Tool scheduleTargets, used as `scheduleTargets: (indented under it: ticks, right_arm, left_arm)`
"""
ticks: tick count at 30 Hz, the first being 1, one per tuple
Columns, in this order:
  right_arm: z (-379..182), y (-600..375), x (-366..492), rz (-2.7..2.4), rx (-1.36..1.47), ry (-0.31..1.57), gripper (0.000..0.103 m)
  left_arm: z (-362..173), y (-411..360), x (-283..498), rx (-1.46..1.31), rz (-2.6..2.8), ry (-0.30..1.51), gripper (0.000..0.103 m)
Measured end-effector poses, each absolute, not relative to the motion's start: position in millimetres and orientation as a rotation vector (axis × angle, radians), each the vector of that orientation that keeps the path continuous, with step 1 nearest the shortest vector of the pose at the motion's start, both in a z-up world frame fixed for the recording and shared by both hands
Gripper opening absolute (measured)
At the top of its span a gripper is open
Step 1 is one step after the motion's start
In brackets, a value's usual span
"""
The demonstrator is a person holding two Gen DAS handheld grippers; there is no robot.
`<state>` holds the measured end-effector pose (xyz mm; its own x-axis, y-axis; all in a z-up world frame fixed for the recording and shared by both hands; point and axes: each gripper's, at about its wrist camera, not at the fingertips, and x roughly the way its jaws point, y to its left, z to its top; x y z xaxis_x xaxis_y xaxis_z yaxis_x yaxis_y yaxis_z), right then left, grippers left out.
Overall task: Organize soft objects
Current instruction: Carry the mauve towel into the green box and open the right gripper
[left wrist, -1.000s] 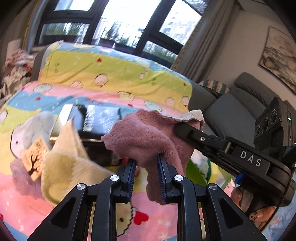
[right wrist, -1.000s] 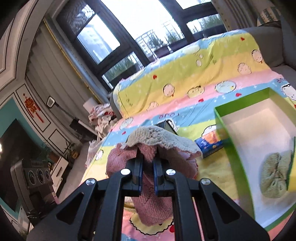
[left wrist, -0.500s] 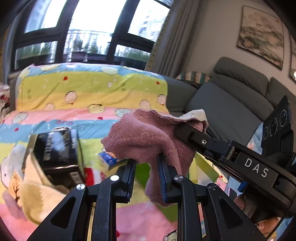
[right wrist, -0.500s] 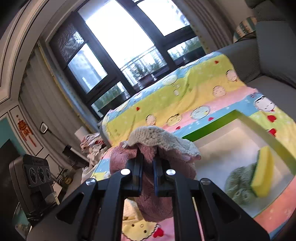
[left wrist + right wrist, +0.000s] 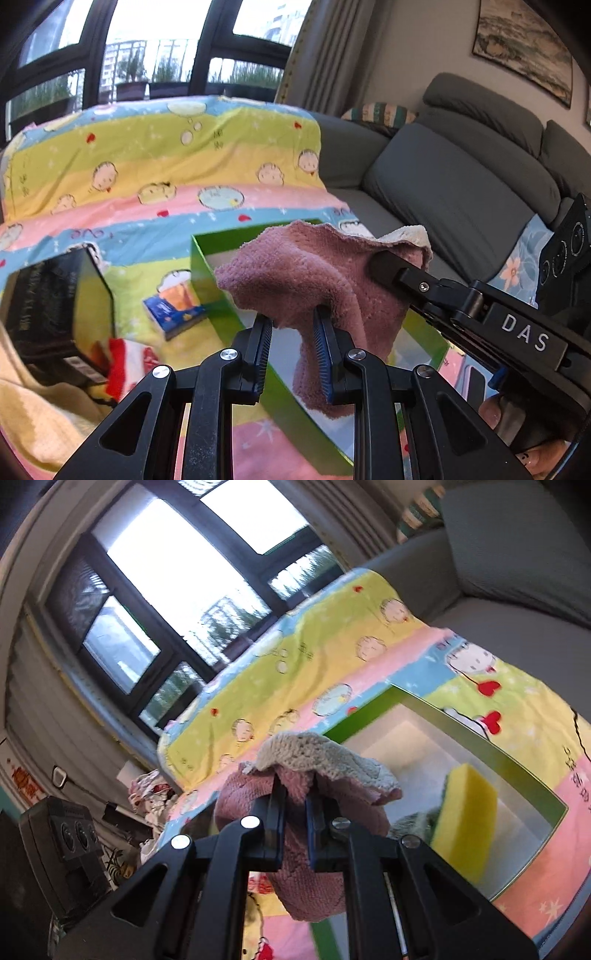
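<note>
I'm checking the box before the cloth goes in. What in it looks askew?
The yellow sponge in the green box stands on edge, tilted, beside a grey-green cloth, not lying flat. Otherwise nothing stands out.

Both grippers are black with silver screws, blue-ribbed fingers (image 5: 322, 343) and white "DAS" lettering.

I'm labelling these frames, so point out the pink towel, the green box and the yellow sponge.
pink towel (image 5: 314, 273), left wrist view, on its bunched middle.
green box (image 5: 491, 753), right wrist view, on its far rim.
yellow sponge (image 5: 465, 816), right wrist view, on its broad yellow face.
</note>
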<state>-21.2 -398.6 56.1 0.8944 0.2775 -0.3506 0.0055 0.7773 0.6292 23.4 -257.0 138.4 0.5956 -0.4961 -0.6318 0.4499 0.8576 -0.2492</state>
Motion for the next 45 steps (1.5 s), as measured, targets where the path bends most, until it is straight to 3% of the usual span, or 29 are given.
scheduleTargets:
  ticks: [26,28,29,31,33,35,37,45]
  right_arm:
    - [16,-427,-5,-0.091,0.695,0.624,0.014]
    - [19,-428,-8,-0.096,0.693,0.615,0.023]
    - [21,-428,-10,-0.100,0.694,0.605,0.028]
    - [24,-428,-16,-0.108,0.701,0.589,0.063]
    - [29,-428,-23,-0.103,0.725,0.560,0.075]
    - [35,-427,-28,-0.074,0.742,0.532,0.079]
    - [42,-423,-32,-0.055,0.735,0.515,0.085]
    - [61,-394,-43,-0.021,0.654,0.488,0.094]
  left_arm:
    - [94,-304,45,-0.017,-0.562,0.891,0.023]
    - [95,-303,44,-0.012,-0.559,0.897,0.024]
    - [97,-302,43,-0.004,-0.559,0.899,0.031]
    - [102,-298,39,0.006,-0.557,0.893,0.050]
    - [111,-291,33,-0.003,-0.557,0.863,0.067]
    - [122,-280,27,-0.020,-0.556,0.835,0.075]
    - [134,-266,20,-0.040,-0.553,0.810,0.075]
    - [161,-198,-6,-0.102,-0.504,0.754,0.075]
